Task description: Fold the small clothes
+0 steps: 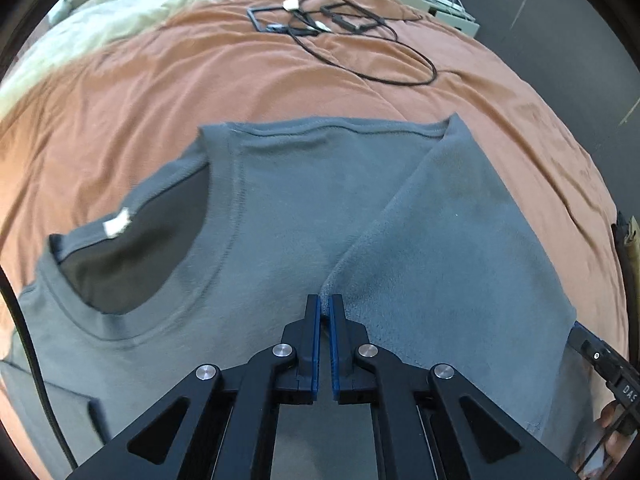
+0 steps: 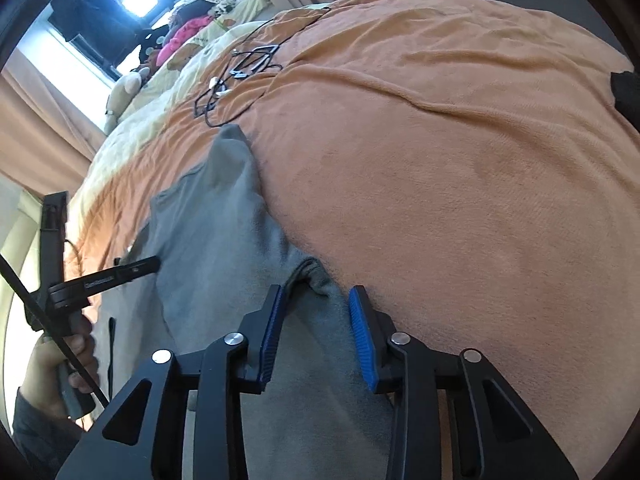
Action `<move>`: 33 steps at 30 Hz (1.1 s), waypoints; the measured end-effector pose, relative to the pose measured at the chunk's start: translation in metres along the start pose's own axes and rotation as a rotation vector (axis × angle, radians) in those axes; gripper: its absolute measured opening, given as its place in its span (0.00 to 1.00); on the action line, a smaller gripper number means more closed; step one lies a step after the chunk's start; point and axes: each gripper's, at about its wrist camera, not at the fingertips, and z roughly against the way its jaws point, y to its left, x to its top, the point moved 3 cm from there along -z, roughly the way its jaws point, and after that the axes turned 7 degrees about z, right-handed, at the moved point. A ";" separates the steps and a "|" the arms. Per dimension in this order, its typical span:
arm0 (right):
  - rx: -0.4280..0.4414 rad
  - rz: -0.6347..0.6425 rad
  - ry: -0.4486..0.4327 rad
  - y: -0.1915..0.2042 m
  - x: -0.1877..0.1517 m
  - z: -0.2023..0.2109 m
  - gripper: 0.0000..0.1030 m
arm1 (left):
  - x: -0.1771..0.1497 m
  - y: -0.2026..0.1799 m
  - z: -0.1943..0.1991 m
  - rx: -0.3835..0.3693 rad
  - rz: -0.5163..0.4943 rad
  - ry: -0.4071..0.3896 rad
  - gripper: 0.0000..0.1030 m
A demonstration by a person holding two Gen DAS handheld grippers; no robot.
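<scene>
Black cables (image 1: pixel 360 40) lie tangled near the far edge of the orange blanket (image 1: pixel 160 92); a cream quilt (image 1: pixel 100 16) lies beside it.

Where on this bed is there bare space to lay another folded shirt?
The widest bare patch is the orange blanket beside the grey shirt, on the side of the right gripper. A narrower strip lies between the shirt's far hem and the black cables. Around the cables it is crowded.

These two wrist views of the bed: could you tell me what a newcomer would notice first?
A grey T-shirt lies spread on the orange blanket, one side already folded over the middle. The left gripper is shut on the edge of that fold, while the right gripper stands open over the shirt's bunched sleeve. Black cables lie tangled farther up the bed.
</scene>
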 end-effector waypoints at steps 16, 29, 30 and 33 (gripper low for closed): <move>0.020 -0.072 -0.032 -0.016 0.007 0.020 0.23 | 0.029 -0.032 0.021 0.031 -0.048 -0.116 0.22; 0.039 -0.010 -0.026 -0.031 0.011 0.027 0.25 | 0.046 -0.112 -0.040 -0.036 -0.158 -0.074 0.22; 0.045 -0.010 -0.028 -0.033 0.012 0.029 0.26 | 0.048 -0.114 -0.044 -0.037 -0.159 -0.075 0.22; 0.054 -0.026 -0.035 -0.040 0.016 0.029 0.26 | 0.058 -0.116 -0.053 -0.051 -0.151 -0.092 0.22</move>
